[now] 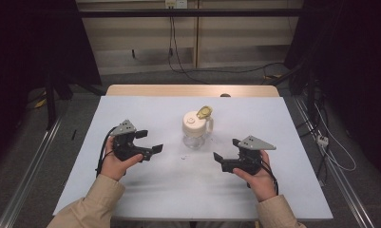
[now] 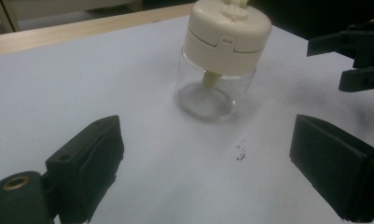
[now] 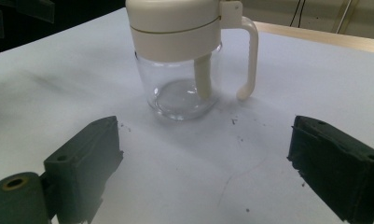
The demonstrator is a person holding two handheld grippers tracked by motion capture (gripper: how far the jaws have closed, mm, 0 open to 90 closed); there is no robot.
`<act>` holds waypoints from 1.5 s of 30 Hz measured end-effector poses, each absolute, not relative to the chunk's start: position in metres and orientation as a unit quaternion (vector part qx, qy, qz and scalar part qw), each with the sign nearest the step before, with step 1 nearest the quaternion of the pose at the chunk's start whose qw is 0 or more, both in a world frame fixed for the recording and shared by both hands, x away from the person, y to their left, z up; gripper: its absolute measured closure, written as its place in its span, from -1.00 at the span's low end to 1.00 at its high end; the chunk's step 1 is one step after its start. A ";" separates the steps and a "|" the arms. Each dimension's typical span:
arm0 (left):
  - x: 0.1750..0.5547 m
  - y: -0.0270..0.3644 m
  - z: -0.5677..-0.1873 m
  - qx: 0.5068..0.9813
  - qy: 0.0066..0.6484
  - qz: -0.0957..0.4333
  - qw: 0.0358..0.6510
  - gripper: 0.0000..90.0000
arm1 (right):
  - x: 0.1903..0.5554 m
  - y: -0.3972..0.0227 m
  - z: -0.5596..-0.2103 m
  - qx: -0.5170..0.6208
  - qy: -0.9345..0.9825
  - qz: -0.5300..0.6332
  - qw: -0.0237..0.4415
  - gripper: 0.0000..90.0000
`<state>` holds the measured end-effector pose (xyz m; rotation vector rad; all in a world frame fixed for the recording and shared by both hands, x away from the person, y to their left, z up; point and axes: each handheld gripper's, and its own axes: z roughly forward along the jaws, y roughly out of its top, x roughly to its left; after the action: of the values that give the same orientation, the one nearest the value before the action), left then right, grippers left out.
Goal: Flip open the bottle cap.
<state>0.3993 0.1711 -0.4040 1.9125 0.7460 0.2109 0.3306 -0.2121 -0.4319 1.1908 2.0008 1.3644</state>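
A clear glass jar with a cream plastic lid and handle [image 1: 196, 128] stands upright in the middle of the white table [image 1: 145, 194]; a yellowish flap sticks up at its far side. The jar [image 2: 222, 56] sits ahead of the left gripper's jaws, and in the right gripper view the jar [image 3: 184, 60] shows its handle on the right. My left gripper [image 1: 149, 141] is open to the jar's left, holding nothing. My right gripper [image 1: 225, 151] is open to the jar's lower right, holding nothing. Both point toward the jar and stand apart from it.
The table's wooden far edge [image 1: 193, 90] shows beyond the white sheet. Small dark specks [image 2: 240, 151] mark the sheet near the jar. Cables [image 1: 330, 147] and metal rails lie on the floor at both sides.
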 end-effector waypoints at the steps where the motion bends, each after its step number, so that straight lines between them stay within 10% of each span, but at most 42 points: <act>1: 0.398 0.173 -0.405 0.794 0.313 0.086 0.515 -0.80 | 0.330 -0.213 -0.432 0.430 0.724 0.492 0.220 -0.81; 45: 0.363 0.231 -0.423 0.781 0.330 0.106 0.520 -0.82 | 0.295 -0.260 -0.441 0.450 0.718 0.476 0.236 -0.81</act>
<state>0.3627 0.2305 -0.4228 1.8726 0.7919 0.2543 0.2947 -0.2597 -0.4414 1.2341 1.9683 1.3064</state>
